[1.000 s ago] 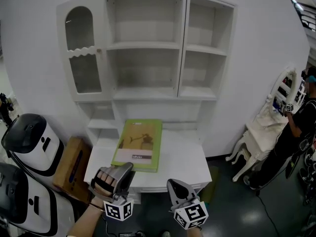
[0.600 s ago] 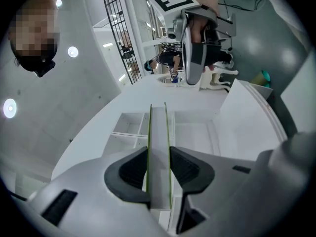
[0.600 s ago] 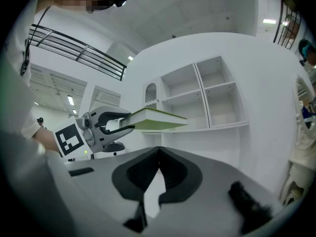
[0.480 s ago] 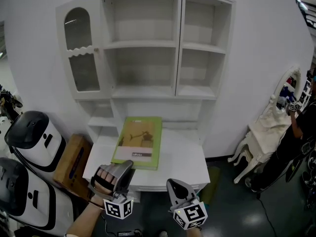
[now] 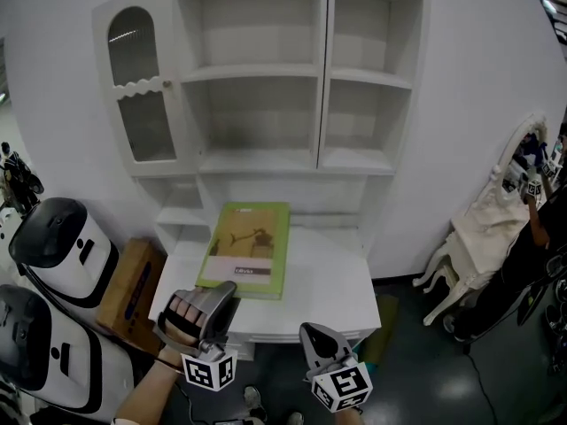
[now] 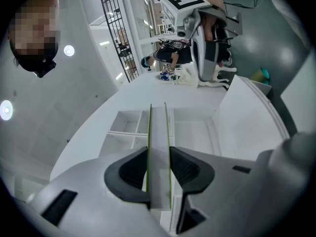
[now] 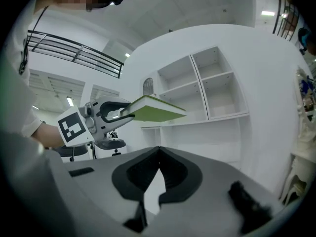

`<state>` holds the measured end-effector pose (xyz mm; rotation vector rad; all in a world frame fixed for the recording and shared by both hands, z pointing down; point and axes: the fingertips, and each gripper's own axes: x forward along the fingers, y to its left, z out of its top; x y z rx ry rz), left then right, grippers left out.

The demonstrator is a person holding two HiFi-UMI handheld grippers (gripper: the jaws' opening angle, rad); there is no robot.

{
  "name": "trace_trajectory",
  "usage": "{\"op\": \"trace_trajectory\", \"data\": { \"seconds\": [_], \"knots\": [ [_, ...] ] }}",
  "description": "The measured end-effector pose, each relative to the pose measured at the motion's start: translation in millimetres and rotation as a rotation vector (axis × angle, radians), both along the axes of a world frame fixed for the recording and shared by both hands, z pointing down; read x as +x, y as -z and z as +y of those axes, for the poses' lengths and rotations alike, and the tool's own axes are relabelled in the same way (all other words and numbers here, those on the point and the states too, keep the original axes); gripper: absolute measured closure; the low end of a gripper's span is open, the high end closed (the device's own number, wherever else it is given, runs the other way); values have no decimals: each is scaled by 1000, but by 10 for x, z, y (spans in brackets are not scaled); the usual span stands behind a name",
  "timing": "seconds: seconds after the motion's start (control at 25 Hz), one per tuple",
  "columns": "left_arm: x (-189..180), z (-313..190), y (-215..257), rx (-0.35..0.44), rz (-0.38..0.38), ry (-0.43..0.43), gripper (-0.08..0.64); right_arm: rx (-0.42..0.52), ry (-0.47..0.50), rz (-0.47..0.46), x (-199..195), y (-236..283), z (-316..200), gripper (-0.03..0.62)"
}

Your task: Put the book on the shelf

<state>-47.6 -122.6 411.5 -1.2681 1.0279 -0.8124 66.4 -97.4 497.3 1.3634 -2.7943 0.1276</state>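
A green-covered book (image 5: 246, 248) lies flat in the air over the white desk (image 5: 330, 292), and my left gripper (image 5: 218, 296) is shut on its near edge. In the left gripper view the book's (image 6: 159, 142) pale page edge runs straight out between the two dark pads. The right gripper view shows the book (image 7: 157, 107) held level by the left gripper (image 7: 117, 113) in front of the white shelf unit (image 7: 207, 90). My right gripper (image 5: 315, 335) hangs at the desk's front edge, jaws shut with nothing between them. The shelf unit's (image 5: 257, 73) compartments are bare.
Two white rounded machines (image 5: 58, 246) and a cardboard box (image 5: 130, 289) stand left of the desk. A white ornate chair (image 5: 474, 237) and a person (image 5: 536, 224) are at the right. A glass-fronted arched door (image 5: 133, 87) closes the shelf unit's left side.
The view has shifted slightly, so the shelf unit sits higher in frame. The left gripper keeps its hold on the book, and the right gripper stays where it was.
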Motion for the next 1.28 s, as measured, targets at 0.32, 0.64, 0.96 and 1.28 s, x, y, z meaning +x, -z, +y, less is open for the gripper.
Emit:
{"op": "trace_trajectory", "data": {
  "seconds": [0.32,0.64,0.96,1.28],
  "knots": [
    [-133,-346,214,-15,-25,-49,414,44,-50,22,-170,-71,-226,580],
    [-347,-995,693,-45,-55,-105,413,64,-84,52,-610,235,-737,580],
    [-520,-1390,1026,-48,-47,-153,413,80,-106,110,-902,439,-1076,580],
    [-662,-1638,1288,-69,-58,-161,413,74,-116,106,-1012,930,-1398,580]
  ]
}}
